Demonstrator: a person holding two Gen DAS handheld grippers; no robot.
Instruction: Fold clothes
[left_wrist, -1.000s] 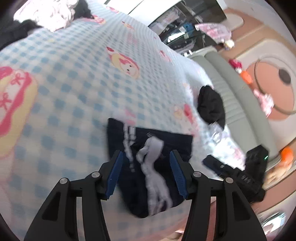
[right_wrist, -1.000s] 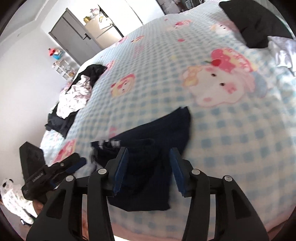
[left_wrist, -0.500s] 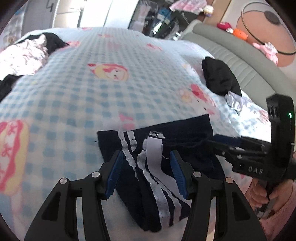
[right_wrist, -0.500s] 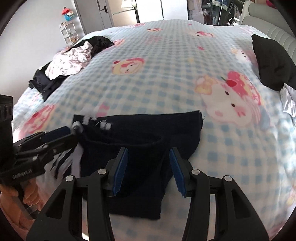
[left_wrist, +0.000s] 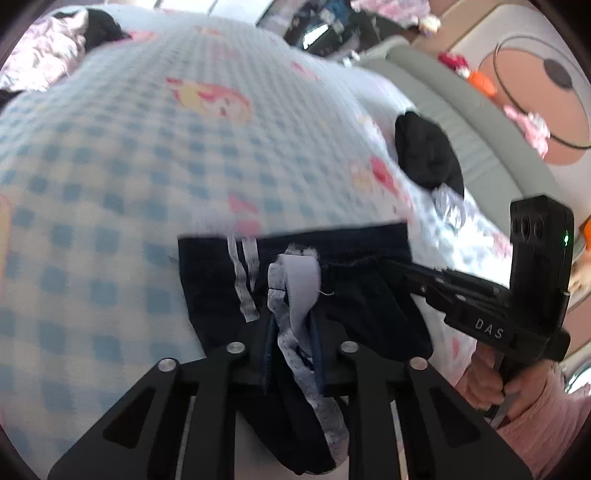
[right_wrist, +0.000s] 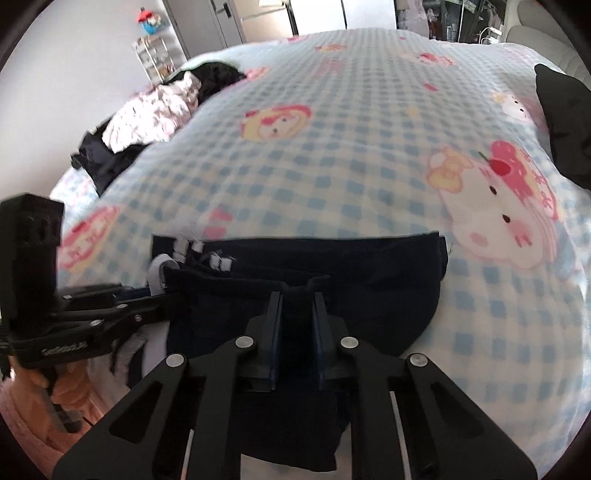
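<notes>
Left tongs (left_wrist: 291, 354) and right tongs (right_wrist: 297, 332) each pinched on navy shorts (right_wrist: 332, 269) at 6 o'clock edge of bed (right_wrist: 351, 129); grasp step; next likely lift, fold toward 12

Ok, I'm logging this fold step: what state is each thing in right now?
left tongs: shut on the navy shorts' striped side.
right tongs: shut on the navy shorts' plain edge.
navy shorts: partly flat on the bed, near edge bunched and lifted.
black garment: crumpled, lying apart on the bed.
pink and black clothes pile: heaped, unfolded.
checked bedspread: spread flat.
</notes>
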